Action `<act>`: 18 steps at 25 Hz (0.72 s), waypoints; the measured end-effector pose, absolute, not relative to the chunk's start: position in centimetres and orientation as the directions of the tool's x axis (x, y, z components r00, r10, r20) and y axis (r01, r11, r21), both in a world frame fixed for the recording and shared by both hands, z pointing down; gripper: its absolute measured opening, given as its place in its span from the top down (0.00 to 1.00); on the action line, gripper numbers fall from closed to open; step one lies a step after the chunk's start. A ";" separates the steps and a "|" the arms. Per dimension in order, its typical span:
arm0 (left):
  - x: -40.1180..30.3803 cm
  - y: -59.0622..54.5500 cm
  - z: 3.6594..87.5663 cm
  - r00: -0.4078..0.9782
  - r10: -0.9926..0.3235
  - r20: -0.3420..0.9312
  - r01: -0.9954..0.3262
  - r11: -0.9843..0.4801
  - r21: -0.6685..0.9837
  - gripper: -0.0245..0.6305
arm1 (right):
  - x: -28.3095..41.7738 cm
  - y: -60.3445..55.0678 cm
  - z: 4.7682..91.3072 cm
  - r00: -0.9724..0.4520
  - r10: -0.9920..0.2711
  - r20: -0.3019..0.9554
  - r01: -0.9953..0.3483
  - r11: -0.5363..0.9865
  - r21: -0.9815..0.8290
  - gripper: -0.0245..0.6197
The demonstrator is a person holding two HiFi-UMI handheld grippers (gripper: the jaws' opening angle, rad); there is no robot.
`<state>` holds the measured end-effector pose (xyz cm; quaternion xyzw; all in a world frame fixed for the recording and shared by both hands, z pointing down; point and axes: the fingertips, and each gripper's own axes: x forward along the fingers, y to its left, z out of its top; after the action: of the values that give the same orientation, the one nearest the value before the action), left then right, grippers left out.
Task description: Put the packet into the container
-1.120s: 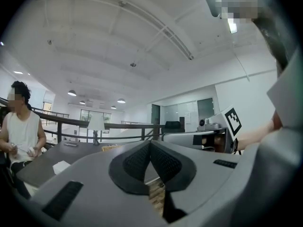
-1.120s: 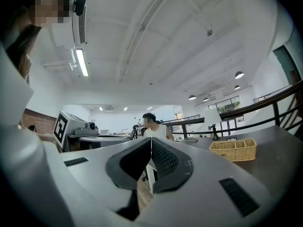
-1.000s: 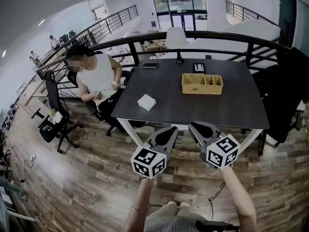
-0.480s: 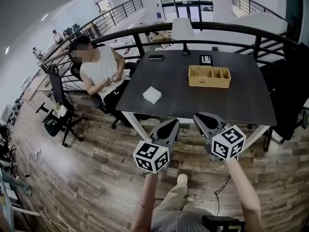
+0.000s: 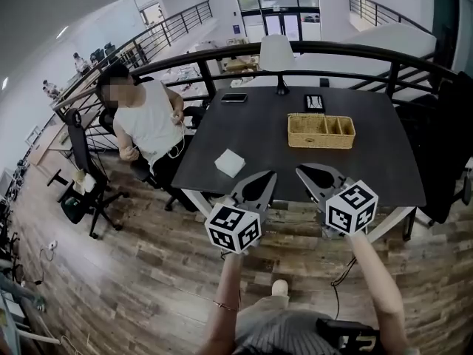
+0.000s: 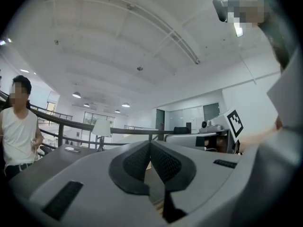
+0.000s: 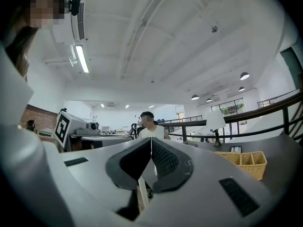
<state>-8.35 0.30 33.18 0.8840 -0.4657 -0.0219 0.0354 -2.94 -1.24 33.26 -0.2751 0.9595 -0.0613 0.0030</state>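
Hovering over the near edge of the dark table [image 5: 355, 170], the left gripper [image 5: 270, 175] and the right gripper [image 5: 301, 170] were side by side and a little apart, tips pointing away from the person who held them; each carried its marker cube [image 5: 232, 228] on the near end. In the left gripper view the two ribbed pads [image 6: 161, 162] met in a thin line at the tips, so this claw was closed with nothing in it; the right gripper view showed the same, the jaws pressed together and empty.

The packet [image 5: 230, 163], white and flat, lay on the table near the front left corner, just beyond the tips of the left gripper and slightly to their left; no gripper touched it. The container [image 5: 321, 131], a long wicker basket with compartments, stood farther back on the right half of the table, well apart from the packet; its compartments looked empty as far as one could tell.

At the far edge stood a white lamp [image 5: 277, 54], with a phone [image 5: 234, 97] to its left; a seated person [image 5: 148, 124] in a white sleeveless top was at the left side of the table, beside a black office chair [image 5: 77, 191] on the wooden floor [image 5: 148, 272]; a dark railing [image 5: 384, 54] curved behind the table.
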 end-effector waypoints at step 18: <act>-11.3 -5.8 38.9 0.582 -0.810 0.069 -0.805 -0.561 0.194 0.95 | -5.9 -8.1 37.0 -0.861 -0.496 0.115 -0.507 0.856 -0.105 0.94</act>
<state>-11.29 -5.77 38.94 0.8834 -0.4570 -0.0140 0.1028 -5.93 -8.11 36.98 -0.2605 0.9623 -0.0660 -0.0418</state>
